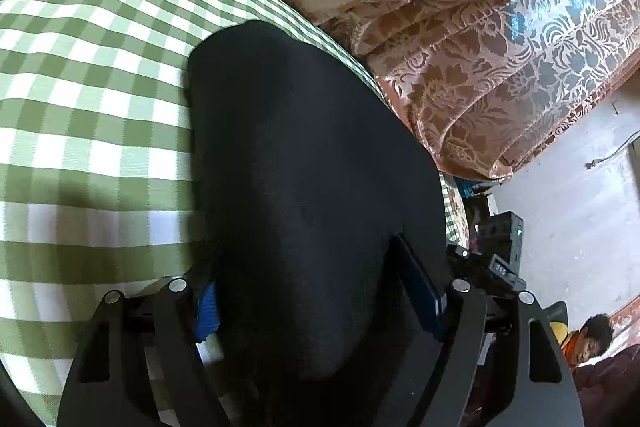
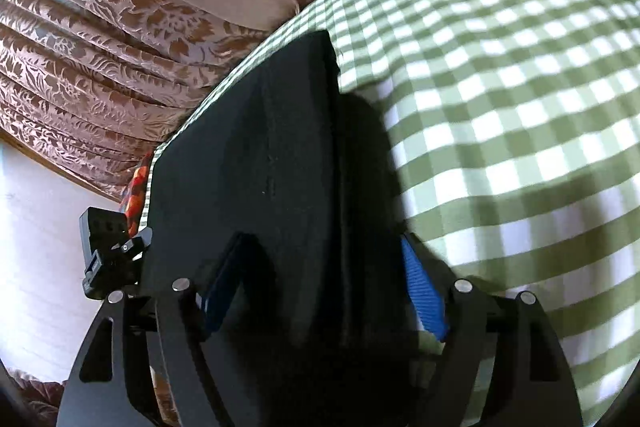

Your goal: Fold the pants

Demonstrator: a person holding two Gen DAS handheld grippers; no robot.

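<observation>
Pants [image 1: 304,167]: black, folded, on checked sheet [image 1: 88,115] by its edge.
Surroundings: floral curtain [image 1: 500,59] beyond pants; pale floor [image 1: 580,219] beside.
Left tool [image 1: 320,307]: parted, straddling pants; grip unclear.
Right tool [image 2: 324,299]: likewise.

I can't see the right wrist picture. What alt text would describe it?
Folded black pants lie on a green-checked cloth, filling the space between the right gripper's wide-apart blue-padded fingers. Brown floral curtains hang behind.
</observation>
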